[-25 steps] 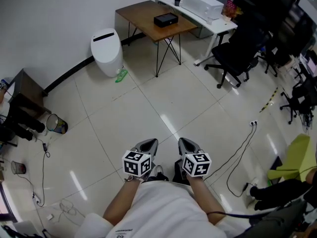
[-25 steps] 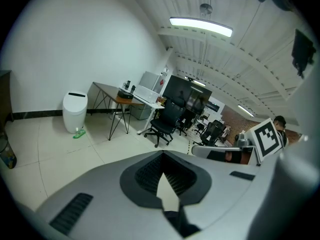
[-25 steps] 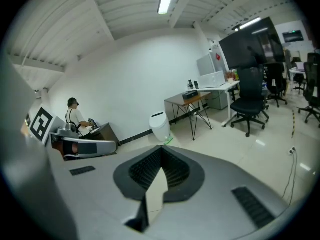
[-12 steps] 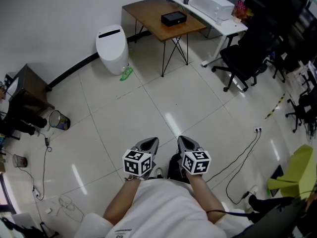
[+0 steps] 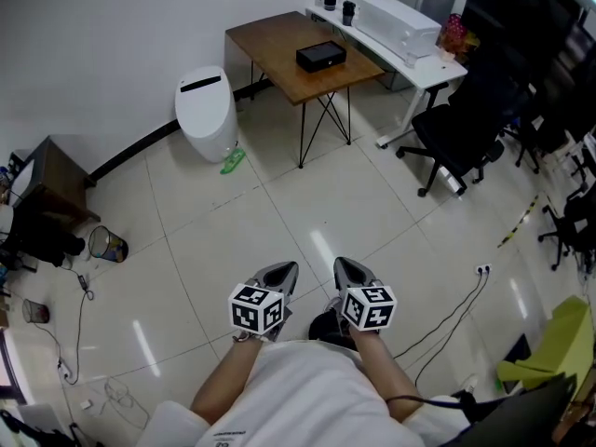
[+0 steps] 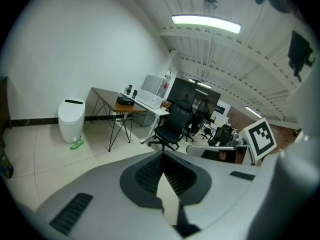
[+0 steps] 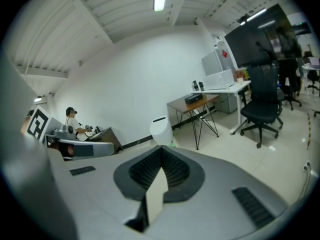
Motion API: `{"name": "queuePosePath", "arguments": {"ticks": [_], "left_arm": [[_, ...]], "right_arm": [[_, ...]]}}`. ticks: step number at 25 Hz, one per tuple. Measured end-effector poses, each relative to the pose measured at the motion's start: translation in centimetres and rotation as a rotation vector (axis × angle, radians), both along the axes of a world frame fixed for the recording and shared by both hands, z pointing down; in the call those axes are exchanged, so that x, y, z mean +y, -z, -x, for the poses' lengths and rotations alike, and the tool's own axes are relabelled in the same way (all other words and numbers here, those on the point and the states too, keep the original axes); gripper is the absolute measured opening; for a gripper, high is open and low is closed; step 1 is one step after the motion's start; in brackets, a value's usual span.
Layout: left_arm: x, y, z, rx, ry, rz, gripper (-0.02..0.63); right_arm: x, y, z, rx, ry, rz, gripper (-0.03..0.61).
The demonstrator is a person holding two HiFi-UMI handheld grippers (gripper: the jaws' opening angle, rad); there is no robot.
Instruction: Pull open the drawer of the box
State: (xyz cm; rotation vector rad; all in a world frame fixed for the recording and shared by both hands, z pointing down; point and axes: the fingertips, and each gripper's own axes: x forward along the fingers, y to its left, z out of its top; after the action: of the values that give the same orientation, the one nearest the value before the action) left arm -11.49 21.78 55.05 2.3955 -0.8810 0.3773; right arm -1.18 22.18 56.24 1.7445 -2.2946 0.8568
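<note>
Fingers pressed together on left gripper [image 5: 283,272] and right gripper [image 5: 347,270], empty.

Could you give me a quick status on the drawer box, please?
Left gripper and right gripper shut, empty. Black box on wooden table, across the room, untouched. Only tiled floor between.

The pale tiled floor [image 5: 242,240] is glossy, with bright streaks of reflection. The brown wooden table [image 5: 270,40] looks smooth and matt. The rounded white plastic container [image 5: 207,110] shines smoothly. The small black box [image 5: 320,56] is matt.
</note>
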Motion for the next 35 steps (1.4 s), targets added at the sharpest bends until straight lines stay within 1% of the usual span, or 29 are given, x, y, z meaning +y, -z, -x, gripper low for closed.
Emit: {"name": "queuePosePath", "arguments": {"ticks": [5,10,16,22,27,31,35], "left_arm": [[-3.2,0.9,-3.7,-0.026,-0.007,-0.021,0.000],[-5.6,1.1,-7.2,-0.062,-0.031,-0.025,0.000],[-7.7,0.7,-11.2,-0.098,-0.045,-0.024,0.000],[-8.1,0.7,-14.8,-0.100,-0.061,-0.008,0.000],[-9.1,0.0,-16.0,-0.130,-0.096,-0.001,0.000],[-10.4,-0.7,-17.0,-0.111,-0.107,0.014,0.000],[-12.8,-1.6,-18.8,-0.094,-0.132,0.022,0.000]], "right_arm": [[-3.5,0.9,-2.4,0.001,0.037,-0.022,-0.014],[-5.5,0.9,-5.9,-0.029,0.017,-0.025,-0.014],[-6.6,0.0,-10.6,-0.013,0.008,-0.003,-0.014],[-6.8,-0.1,-14.9,-0.030,-0.018,0.000,-0.014],[-7.9,-0.8,-15.7,-0.048,-0.032,-0.001,-0.014],[-9.1,-1.6,-15.8,-0.044,-0.026,0.014,-0.014],[-11.0,-1.8,-16.6,-0.008,-0.018,0.013,-0.014]]}}
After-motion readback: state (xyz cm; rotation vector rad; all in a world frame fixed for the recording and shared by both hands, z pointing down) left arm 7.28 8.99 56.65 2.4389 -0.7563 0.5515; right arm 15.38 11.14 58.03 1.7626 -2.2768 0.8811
